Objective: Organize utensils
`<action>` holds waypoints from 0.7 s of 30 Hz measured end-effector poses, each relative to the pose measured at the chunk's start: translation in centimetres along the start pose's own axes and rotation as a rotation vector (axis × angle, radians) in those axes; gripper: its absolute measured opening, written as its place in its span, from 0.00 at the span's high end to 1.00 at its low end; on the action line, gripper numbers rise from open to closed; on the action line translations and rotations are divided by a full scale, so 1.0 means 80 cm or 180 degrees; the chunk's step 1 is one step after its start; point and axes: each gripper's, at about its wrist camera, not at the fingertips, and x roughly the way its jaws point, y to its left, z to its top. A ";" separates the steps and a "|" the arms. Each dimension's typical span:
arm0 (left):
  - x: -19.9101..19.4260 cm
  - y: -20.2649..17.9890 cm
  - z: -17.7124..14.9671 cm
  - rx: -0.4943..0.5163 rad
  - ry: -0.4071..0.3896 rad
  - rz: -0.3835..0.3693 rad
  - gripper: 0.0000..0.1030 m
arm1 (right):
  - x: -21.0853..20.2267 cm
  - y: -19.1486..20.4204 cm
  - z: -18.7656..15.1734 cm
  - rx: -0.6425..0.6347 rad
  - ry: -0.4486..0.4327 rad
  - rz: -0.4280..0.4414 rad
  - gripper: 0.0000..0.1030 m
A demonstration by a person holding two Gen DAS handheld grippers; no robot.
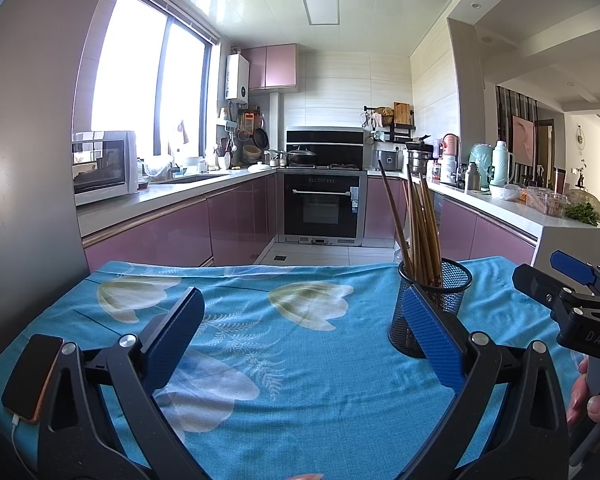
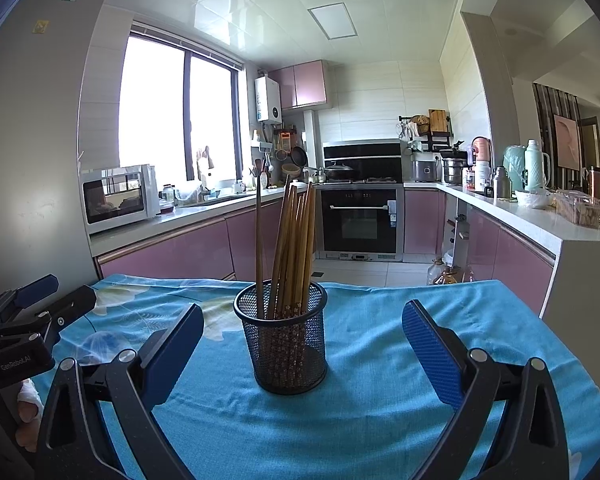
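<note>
A black mesh cup [image 2: 286, 340] stands upright on the blue flowered tablecloth [image 2: 380, 360]. Several wooden chopsticks [image 2: 292, 248] stand in it. My right gripper [image 2: 302, 320] is open and empty, its jaws wide apart just in front of the cup. In the left wrist view the cup [image 1: 440, 280] with chopsticks [image 1: 418, 224] stands behind my right-hand finger. My left gripper [image 1: 300, 312] is open and empty over bare cloth to the left of the cup. The right gripper [image 1: 568, 292] shows at the right edge there.
A phone [image 1: 32, 376] on a white cable lies at the cloth's [image 1: 300, 360] left edge. Beyond the table's far edge lie the kitchen floor, pink cabinets, an oven [image 1: 324, 208] and cluttered counters. The left gripper [image 2: 32, 312] shows at the left in the right wrist view.
</note>
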 end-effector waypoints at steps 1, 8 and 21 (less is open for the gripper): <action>-0.001 0.000 0.000 -0.0003 -0.0002 0.0001 0.05 | 0.000 0.000 -0.001 0.0004 0.0005 -0.0002 0.07; -0.004 -0.002 0.001 -0.0012 0.0001 0.0010 0.05 | 0.001 0.000 -0.003 0.0024 0.0020 -0.0019 0.07; -0.002 -0.007 0.001 0.0030 0.0046 0.0019 0.05 | 0.003 -0.004 -0.006 0.0016 0.0080 -0.0033 0.07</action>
